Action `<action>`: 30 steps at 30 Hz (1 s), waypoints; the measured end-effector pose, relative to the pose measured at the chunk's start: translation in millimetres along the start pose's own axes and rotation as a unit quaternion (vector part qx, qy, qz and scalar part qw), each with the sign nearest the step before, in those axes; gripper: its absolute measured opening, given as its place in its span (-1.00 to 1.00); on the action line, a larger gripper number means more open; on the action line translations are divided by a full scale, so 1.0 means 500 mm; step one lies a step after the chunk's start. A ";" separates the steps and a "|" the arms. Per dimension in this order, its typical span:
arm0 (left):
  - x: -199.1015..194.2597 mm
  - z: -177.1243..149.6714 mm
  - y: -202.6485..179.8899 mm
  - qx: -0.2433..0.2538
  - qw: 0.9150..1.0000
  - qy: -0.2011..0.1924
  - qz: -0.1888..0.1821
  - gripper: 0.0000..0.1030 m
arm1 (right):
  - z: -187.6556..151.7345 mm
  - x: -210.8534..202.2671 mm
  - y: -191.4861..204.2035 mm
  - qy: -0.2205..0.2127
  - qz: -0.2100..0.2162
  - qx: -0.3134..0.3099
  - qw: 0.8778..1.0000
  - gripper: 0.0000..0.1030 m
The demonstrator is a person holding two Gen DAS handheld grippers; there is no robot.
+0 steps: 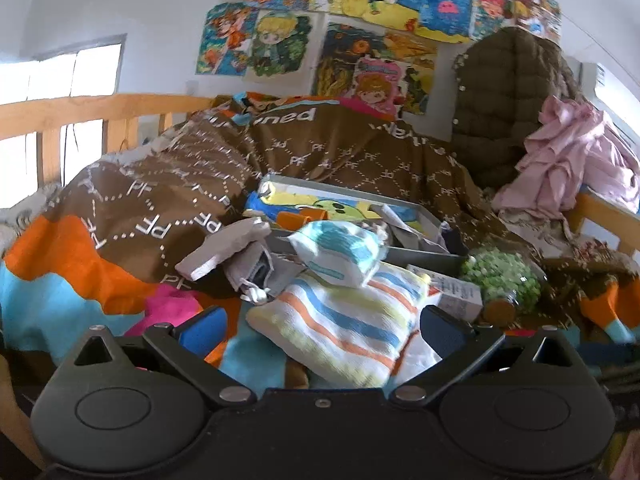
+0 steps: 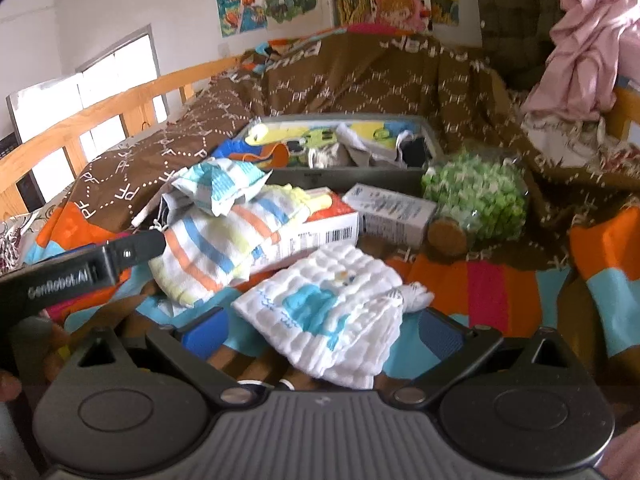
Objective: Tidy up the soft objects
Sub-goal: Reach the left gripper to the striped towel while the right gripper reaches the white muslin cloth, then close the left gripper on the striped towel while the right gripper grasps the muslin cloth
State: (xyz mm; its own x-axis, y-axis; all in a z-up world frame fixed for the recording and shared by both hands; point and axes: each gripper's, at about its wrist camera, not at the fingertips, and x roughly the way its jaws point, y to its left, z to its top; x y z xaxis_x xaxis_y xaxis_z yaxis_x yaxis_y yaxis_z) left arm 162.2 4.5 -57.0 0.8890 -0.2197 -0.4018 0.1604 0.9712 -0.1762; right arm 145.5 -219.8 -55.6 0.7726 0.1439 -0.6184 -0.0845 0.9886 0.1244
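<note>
Your left gripper [image 1: 320, 332]: base fills bottom of left wrist view, hides near end of striped towel [image 1: 340, 320].
Right wrist view: your left gripper's body cut at left edge; white quilted cloth [image 2: 332, 320] near edge hidden behind right gripper [image 2: 320, 334] base.
Gray tray [image 2: 352, 170] contents jumbled, can't tell items apart.
Jar of green bits [image 2: 476, 196] blurred; contents unclear.
Small carton [image 2: 392, 212] print too small to read.
Box w/ barcode [image 2: 320, 232] mostly under towel.
</note>
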 end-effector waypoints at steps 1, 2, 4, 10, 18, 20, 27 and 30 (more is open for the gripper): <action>0.008 0.002 0.009 -0.012 1.000 0.004 0.000 0.99 | 0.004 0.008 -0.004 0.008 0.003 0.002 1.000 1.00; 0.018 0.003 0.018 -0.028 1.000 0.010 0.000 0.99 | 0.008 0.014 -0.008 0.014 0.006 0.001 1.000 1.00; 0.034 0.004 0.030 -0.053 0.998 0.021 -0.003 0.99 | 0.018 0.031 -0.013 0.026 0.012 -0.003 1.000 1.00; 0.077 -0.001 0.059 -0.121 0.991 0.057 -0.027 0.98 | 0.055 0.089 -0.028 0.041 0.021 -0.030 0.998 1.00; 0.125 -0.011 0.068 -0.175 0.979 0.086 -0.056 0.99 | 0.076 0.142 -0.006 0.023 0.031 -0.157 0.987 1.00; 0.132 -0.011 0.074 -0.199 0.973 0.091 -0.073 0.98 | 0.080 0.158 -0.006 0.026 0.051 -0.174 0.983 1.00; 0.142 -0.018 0.084 -0.243 0.960 0.091 -0.103 0.98 | 0.091 0.195 -0.018 0.047 0.113 -0.188 0.974 1.00; 0.143 -0.022 0.083 -0.249 0.958 0.092 -0.108 0.90 | 0.090 0.206 -0.021 0.058 0.120 -0.186 0.973 1.00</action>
State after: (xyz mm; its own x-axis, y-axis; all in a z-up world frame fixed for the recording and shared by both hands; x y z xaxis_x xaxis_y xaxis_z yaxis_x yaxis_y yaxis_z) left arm 227.8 28.1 -103.1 0.7597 -0.4674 -0.4522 0.0662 0.7473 -0.6612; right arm 254.1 -217.2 -85.8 0.6285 0.3554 -0.6918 -0.4928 0.8702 -0.0007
